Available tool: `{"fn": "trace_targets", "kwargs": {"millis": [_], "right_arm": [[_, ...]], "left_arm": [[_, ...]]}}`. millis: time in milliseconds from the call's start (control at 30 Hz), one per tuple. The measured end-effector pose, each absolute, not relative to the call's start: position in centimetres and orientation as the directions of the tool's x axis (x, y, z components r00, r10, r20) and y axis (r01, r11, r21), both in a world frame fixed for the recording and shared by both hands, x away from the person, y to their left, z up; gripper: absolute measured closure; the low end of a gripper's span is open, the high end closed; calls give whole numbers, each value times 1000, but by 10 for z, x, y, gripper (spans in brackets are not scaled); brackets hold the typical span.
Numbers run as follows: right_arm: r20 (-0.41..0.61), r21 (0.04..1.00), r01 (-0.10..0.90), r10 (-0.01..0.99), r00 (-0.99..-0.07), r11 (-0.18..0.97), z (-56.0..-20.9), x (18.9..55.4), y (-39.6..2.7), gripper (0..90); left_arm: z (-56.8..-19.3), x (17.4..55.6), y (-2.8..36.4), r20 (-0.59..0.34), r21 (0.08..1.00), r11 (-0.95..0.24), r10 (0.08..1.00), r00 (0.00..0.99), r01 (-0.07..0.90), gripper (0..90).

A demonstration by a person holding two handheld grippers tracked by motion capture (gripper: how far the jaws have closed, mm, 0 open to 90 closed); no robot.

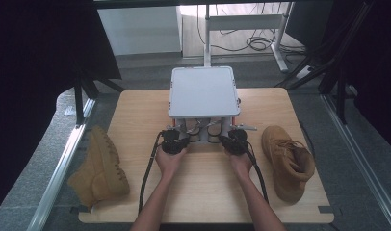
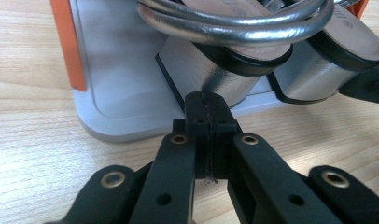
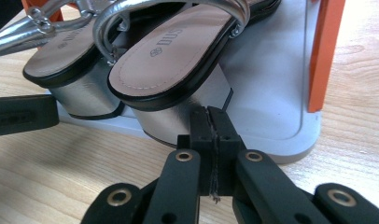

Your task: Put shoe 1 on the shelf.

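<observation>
Both pairs of black jaws are pressed together with nothing between them: the left gripper [image 2: 207, 105] has its closed tips nosed up against the silver block heel of one silver-strapped, tan-insoled sandal [image 2: 225, 65], and the right gripper [image 3: 211, 122] sits likewise at the block heel of the second such sandal [image 3: 178, 70]. Judging by this, the two hands are parked side by side in front of the shoes, tips closed so they can nudge or slide the heels rather than pinch them. The sandals stand as a pair, heels toward the person, on the lower grey plastic shelf [image 3: 271, 93] of a small two-level rack with orange uprights [image 3: 324, 51]; its flat grey top [image 1: 203, 91] covers them from above, which explains why they are approached from the open front. On the pale wooden table [image 1: 203, 192] the rack sits at twelve o'clock from the hands; one tan suede lace-up boot [image 1: 99, 168] lies at about eight o'clock, hanging over the table's left edge, and the other [image 1: 286, 161] at about four o'clock. Count: two grippers, two sandals, two boots, one rack.
</observation>
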State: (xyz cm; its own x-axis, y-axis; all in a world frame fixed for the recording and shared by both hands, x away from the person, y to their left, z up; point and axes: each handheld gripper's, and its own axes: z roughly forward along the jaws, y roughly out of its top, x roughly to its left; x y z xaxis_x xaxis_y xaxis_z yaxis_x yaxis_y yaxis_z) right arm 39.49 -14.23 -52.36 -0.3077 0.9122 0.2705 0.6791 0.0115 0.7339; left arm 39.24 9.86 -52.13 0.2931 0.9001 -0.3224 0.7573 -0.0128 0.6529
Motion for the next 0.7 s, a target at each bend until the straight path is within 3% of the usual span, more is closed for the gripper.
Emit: {"fn": "trace_targets", "kwargs": {"millis": [400,700], "right_arm": [[276,734,678,898,-342,33,-525,397,-122,892],[296,730,684,892,-341,19,-521,389,-136,888]], "left_arm": [[-521,392,98,-331,646,-16,895,299,763,892],[-520,385,107,-326,668,-18,892,313,744,890]]}}
